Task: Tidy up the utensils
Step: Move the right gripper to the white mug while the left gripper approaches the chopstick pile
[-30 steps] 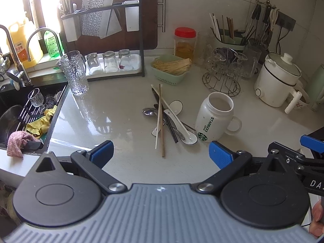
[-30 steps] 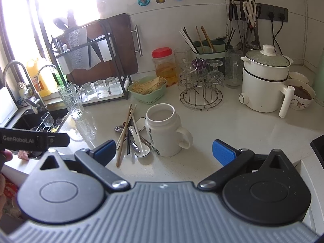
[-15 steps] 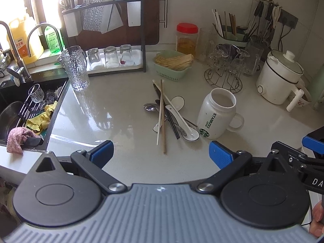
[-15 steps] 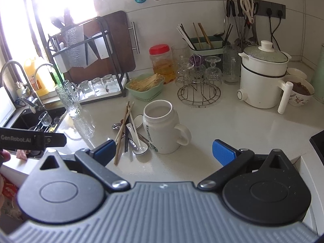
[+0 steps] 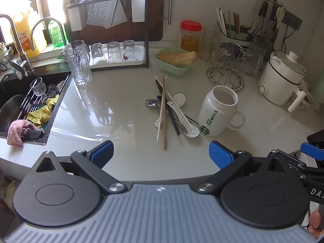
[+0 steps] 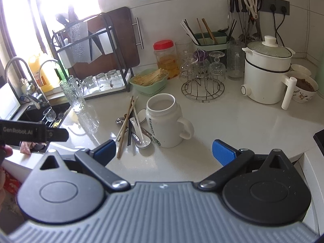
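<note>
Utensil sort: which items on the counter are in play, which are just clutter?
In play:
- loose pile of chopsticks and spoons
- white Starbucks mug, empty, upright
- left gripper and right gripper, both open

Clutter:
- tall textured glass pitcher
- white electric pot
- red-lidded jar
- green basket of sticks

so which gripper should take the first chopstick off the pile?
Left, probably. The left gripper is open with the utensil pile straight ahead between its fingers. The right gripper, also open, faces the mug, with the pile off to its left.

Blown-out window (image 6: 40, 10) glare; fisheye-warped edges
</note>
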The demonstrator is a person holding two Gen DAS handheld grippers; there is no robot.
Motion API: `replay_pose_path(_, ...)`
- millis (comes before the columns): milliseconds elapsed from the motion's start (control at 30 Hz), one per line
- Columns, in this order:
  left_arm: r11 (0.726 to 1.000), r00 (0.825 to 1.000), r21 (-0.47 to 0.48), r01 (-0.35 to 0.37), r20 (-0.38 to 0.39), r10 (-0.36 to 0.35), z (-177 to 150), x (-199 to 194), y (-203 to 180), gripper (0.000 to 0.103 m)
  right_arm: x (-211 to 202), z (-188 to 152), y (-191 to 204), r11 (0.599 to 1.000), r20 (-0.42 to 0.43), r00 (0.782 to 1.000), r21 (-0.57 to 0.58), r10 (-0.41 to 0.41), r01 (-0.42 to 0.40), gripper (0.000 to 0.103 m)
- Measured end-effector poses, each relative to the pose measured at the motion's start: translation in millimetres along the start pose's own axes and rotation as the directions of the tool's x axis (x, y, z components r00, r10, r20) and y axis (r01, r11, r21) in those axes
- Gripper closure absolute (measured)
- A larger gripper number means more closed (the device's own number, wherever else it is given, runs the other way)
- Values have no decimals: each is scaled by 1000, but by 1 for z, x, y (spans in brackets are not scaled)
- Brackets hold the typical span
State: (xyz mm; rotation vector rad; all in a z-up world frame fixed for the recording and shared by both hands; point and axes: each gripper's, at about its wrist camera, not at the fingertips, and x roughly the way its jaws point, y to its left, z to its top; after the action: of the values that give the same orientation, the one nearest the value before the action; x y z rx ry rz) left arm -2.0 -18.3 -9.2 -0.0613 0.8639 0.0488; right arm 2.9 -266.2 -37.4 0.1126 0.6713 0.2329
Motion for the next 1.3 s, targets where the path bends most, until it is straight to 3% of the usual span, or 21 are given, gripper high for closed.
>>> replay_pose_path(433, 1000, 999, -8, -27, -39, 27, 11, 15, 4, 1, 19, 4, 3, 998, -8, 999, -38, 43, -43, 1)
replay_pose_path(667, 1000, 997, 5, 9, -82, -9, 25, 42, 13, 1, 39, 9, 7, 998, 8, 999, -31, 47, -47, 1)
replay_pose_path(1300, 996, 977, -19, 92, -192, -94, 78, 178, 28, 1, 125, 24, 16, 994, -49, 999, -113, -4, -2, 0)
